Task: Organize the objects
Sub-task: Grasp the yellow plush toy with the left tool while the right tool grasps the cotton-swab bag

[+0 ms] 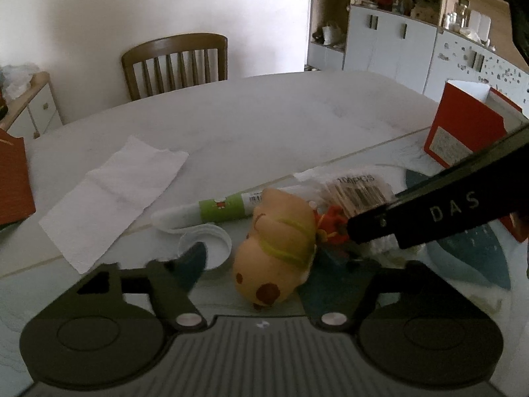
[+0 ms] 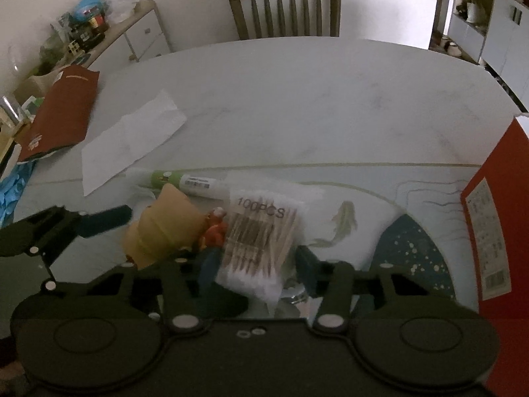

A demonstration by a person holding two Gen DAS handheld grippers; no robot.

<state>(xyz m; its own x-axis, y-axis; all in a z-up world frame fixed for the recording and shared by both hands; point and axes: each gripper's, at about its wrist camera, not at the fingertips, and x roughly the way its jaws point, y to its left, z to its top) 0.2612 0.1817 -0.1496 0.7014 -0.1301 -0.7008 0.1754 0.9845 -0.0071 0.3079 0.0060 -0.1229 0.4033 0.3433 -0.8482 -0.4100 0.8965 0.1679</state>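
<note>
A tan plush toy (image 1: 276,251) with brown spots lies on the table between the open fingers of my left gripper (image 1: 264,264). It also shows in the right wrist view (image 2: 165,228). A clear bag of cotton swabs (image 2: 258,241) marked 100PCS lies between the open fingers of my right gripper (image 2: 254,268). A small red-orange toy (image 2: 215,231) lies between plush and bag. A white tube with a green label (image 2: 178,180) lies behind them. The right gripper (image 1: 429,213) reaches in from the right in the left wrist view.
A white paper towel (image 1: 112,198) lies to the left. A white round lid (image 1: 211,243) sits by my left finger. A red box (image 2: 496,225) stands at the right. A red-brown pouch (image 2: 62,112) lies far left. A wooden chair (image 2: 284,10) stands behind the table (image 2: 314,99).
</note>
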